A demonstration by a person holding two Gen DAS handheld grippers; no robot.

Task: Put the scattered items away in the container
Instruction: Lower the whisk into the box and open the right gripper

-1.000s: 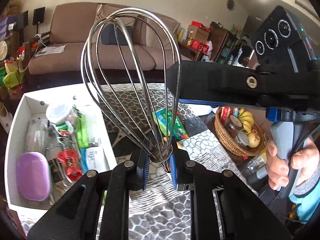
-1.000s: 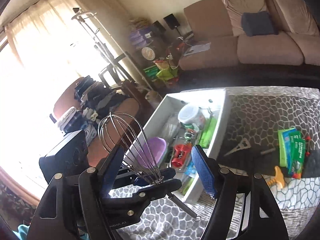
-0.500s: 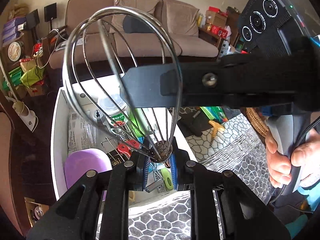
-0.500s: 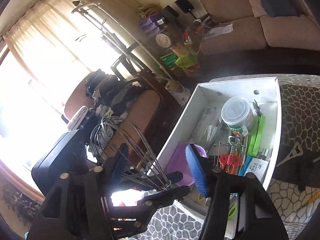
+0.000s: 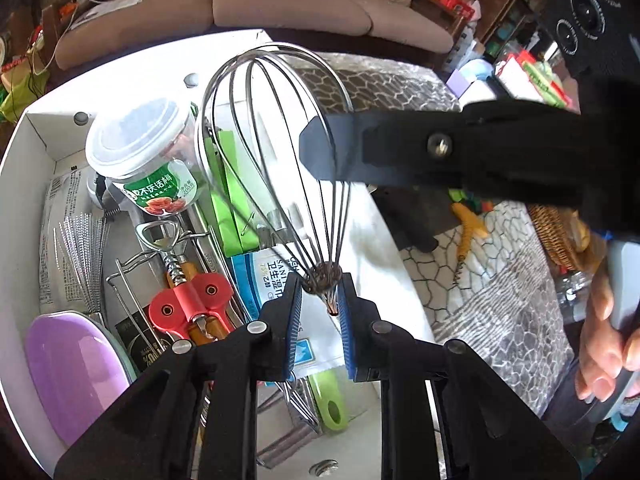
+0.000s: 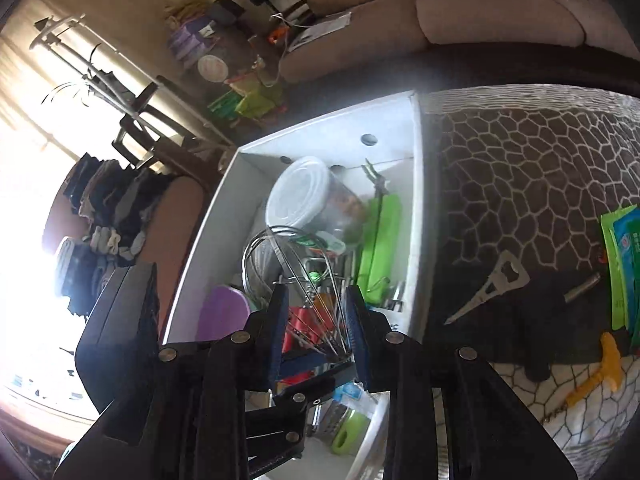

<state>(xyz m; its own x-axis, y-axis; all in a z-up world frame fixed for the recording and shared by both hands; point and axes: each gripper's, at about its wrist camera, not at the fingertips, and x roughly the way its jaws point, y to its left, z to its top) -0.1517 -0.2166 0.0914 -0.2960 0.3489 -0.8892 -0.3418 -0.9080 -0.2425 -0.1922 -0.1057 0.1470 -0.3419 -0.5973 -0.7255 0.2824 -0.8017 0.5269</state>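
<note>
The left gripper (image 5: 318,312) points steeply down over the white box (image 5: 40,136), its blue pads pinching the whisk (image 5: 276,152) at the neck where the wires gather. The wire cage stands up and away from the pads, tilted a little left, above the box's right half. The right gripper (image 6: 318,334) comes in from the right, also angled down, its black finger crossing the upper right of the left wrist view just behind the wires. From its own camera, its jaws are closing with the whisk wires between them; the pads do not visibly press on the wires. A hand (image 5: 604,344) at the right edge wraps the grey handle of that gripper, fingers curled.

In the box lie a jar (image 5: 140,156) with a white lid at the far end, a green case (image 5: 232,196) right of it, a red corkscrew (image 5: 192,304) nearer, and a purple dish (image 5: 72,368) at the near left corner. On the patterned cloth (image 6: 520,168) right of the box lie a bottle opener (image 6: 492,284), green packets (image 6: 620,264) and a yellow corkscrew (image 6: 600,372). A sofa (image 5: 288,4) stands far behind.
</note>
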